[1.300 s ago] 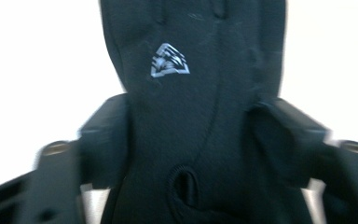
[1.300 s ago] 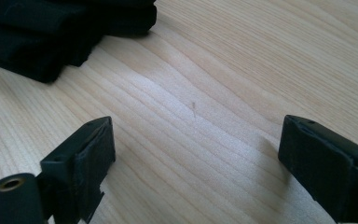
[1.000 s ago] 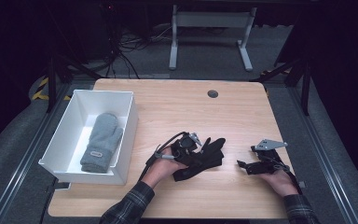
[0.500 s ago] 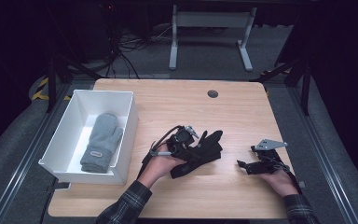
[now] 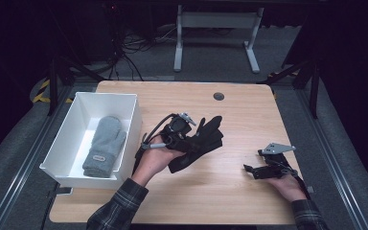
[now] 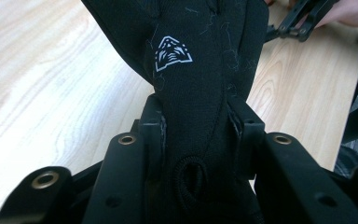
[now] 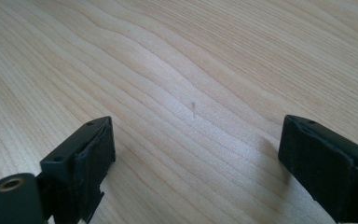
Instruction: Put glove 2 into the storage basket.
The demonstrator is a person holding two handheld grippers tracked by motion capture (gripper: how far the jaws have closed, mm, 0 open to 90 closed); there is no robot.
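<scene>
The left tongs [image 5: 188,139] pinch the black fabric glove [image 5: 202,142] just right of the white plastic bin [image 5: 124,103], the glove's length pointing away from it; the right tongs [image 5: 250,169] gape empty.

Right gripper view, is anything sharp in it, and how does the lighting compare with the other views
Right gripper view: wood grain crisp, right gripper casts soft shadows. Left gripper view: black glove sharp, logo readable. High view: table bright, surroundings dark.

Grey mitten [image 5: 104,143] inside white bin [image 5: 129,122], left on wooden table [image 5: 239,115]
</scene>
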